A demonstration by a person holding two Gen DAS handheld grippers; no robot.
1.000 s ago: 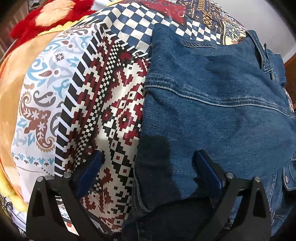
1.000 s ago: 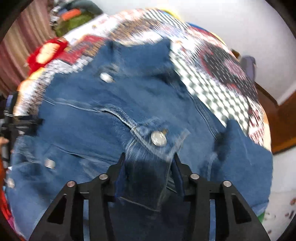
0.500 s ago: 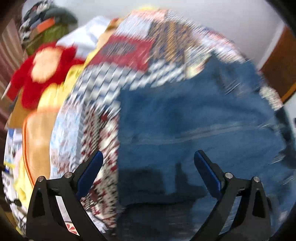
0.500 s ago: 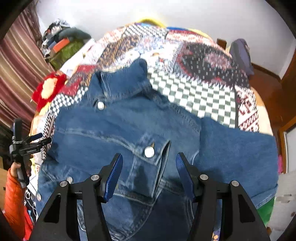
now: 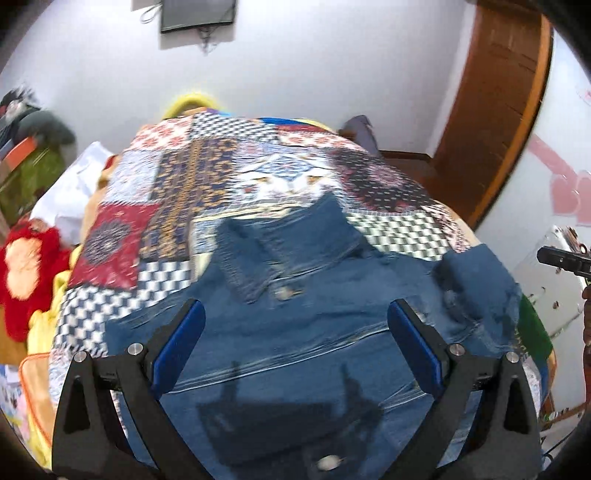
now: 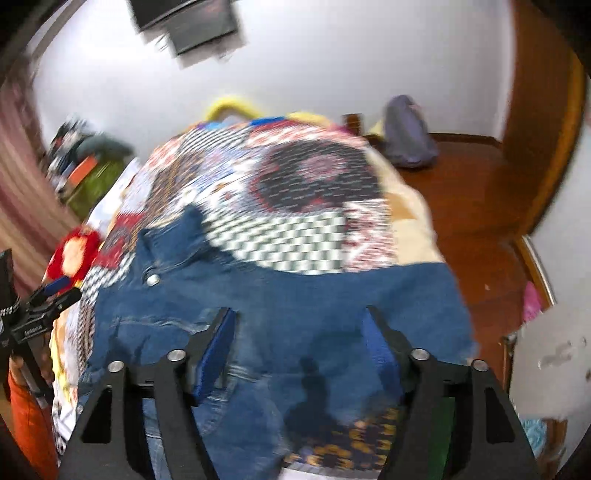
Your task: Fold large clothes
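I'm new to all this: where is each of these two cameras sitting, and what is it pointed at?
Left wrist: sits on the left tool, looking over the denim jacket toward the wall; its open blue-padded fingers show.
Right wrist: sits on the right tool, looking over the jacket's sleeve side; its open fingers show, with the left tool at the frame's left edge.
Shared: jacket, patchwork quilt, wall screen.

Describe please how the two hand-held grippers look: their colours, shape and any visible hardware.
Both look the same. The left hand-held gripper has a black frame with triangular cut-outs, two angled black fingers lined with blue pads, and round silver bolt heads at the joints. The right hand-held gripper shows the same black frame, blue pads and silver bolts. No cables or markings are visible on the fingers.
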